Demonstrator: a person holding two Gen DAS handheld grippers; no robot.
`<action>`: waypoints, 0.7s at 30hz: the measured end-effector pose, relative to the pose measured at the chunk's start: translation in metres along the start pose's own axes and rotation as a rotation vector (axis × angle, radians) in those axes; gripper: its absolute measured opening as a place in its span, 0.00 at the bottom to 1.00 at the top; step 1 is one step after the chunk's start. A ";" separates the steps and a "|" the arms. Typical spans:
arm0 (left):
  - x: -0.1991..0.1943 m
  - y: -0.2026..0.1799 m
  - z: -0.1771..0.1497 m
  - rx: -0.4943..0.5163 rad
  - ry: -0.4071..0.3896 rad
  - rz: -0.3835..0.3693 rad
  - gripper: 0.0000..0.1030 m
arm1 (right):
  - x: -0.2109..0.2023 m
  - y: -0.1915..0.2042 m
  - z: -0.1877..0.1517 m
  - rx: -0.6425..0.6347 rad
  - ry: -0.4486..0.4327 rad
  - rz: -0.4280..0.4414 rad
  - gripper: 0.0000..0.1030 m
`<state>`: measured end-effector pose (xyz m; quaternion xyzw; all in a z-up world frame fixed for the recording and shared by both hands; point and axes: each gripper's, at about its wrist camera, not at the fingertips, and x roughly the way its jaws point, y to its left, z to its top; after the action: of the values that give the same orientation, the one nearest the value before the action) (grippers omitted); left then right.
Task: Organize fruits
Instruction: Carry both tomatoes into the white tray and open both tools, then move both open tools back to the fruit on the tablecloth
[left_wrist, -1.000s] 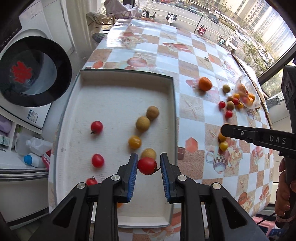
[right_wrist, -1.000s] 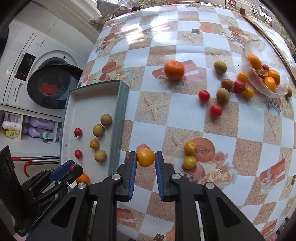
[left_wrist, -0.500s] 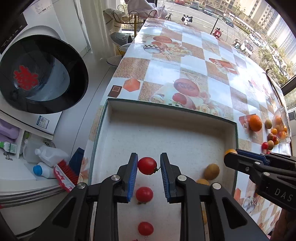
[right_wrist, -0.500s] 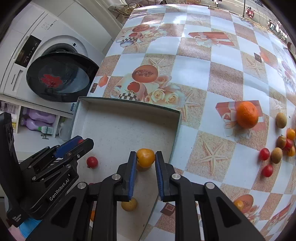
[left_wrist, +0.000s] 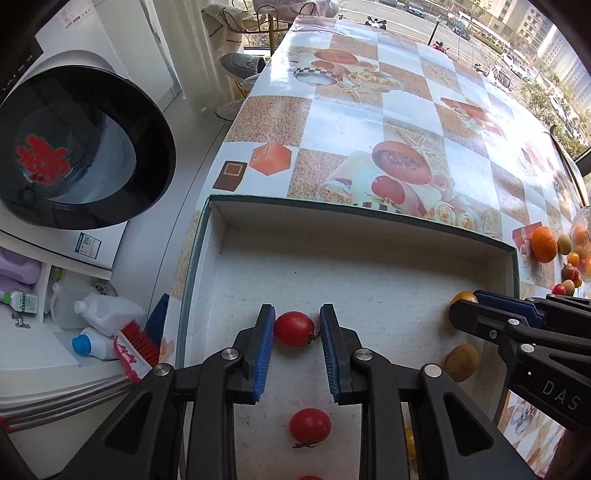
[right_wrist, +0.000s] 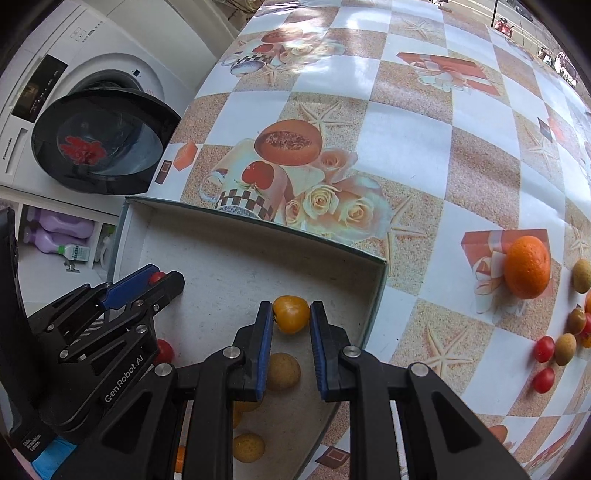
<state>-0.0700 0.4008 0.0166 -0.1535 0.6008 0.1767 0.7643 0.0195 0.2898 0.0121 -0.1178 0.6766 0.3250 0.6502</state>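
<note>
My left gripper is shut on a red cherry tomato and hangs low over the white tray, near its left side. Another red tomato lies on the tray floor just behind it. My right gripper is shut on a yellow-orange tomato over the tray's right side, by the tray wall. Tan round fruits lie in the tray below it. The right gripper also shows at the right edge of the left wrist view, and the left gripper at the left of the right wrist view.
On the checked tablecloth to the right lie an orange, red tomatoes and tan fruits. A washing machine with an open round door stands left of the table, with bottles on the shelf below.
Both grippers carried their tomatoes left and down, from over the near part of the tray and the tablecloth to low over the tray's far half. Both grips stayed shut.
</note>
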 end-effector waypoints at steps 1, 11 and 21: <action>0.000 -0.001 0.000 0.006 -0.002 0.003 0.26 | 0.002 0.000 0.000 -0.001 0.004 -0.004 0.22; -0.001 0.004 0.002 -0.018 0.017 -0.028 0.27 | -0.002 0.005 0.002 -0.015 -0.005 0.008 0.34; -0.019 -0.004 -0.006 0.019 -0.033 -0.014 0.86 | -0.054 -0.012 -0.019 0.040 -0.110 0.078 0.81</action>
<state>-0.0772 0.3929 0.0340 -0.1476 0.5888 0.1679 0.7768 0.0179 0.2557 0.0590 -0.0604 0.6503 0.3427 0.6753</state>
